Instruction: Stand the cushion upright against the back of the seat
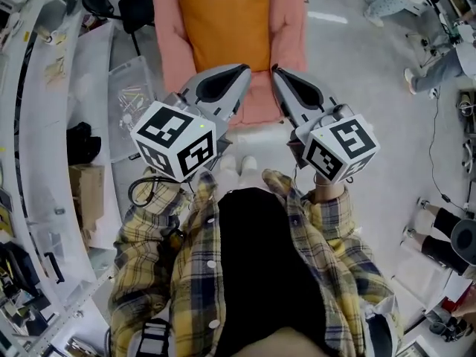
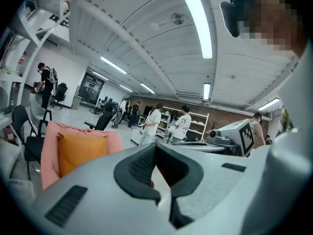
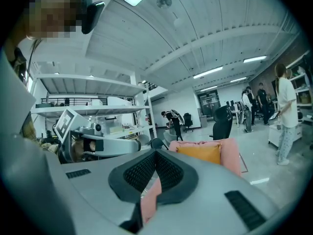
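An orange cushion (image 1: 223,17) stands against the back of a pink padded seat (image 1: 290,39) straight ahead of me. My left gripper (image 1: 242,73) and right gripper (image 1: 279,74) hover side by side just short of the seat's front edge, both shut with nothing held. The left gripper view shows the cushion (image 2: 80,151) upright on the pink seat (image 2: 49,158) to the left of the closed jaws (image 2: 155,148). In the right gripper view the cushion (image 3: 199,152) sits just right of the closed jaws (image 3: 155,153), and pink seat fabric shows behind the slot below them.
A clear plastic bin (image 1: 134,99) and a black chair (image 1: 111,2) stand left of the seat, beside white shelving (image 1: 37,125) and a cardboard box (image 1: 89,192). Seated people (image 1: 439,58) are off to the right. Several people (image 2: 154,124) stand by shelves further back.
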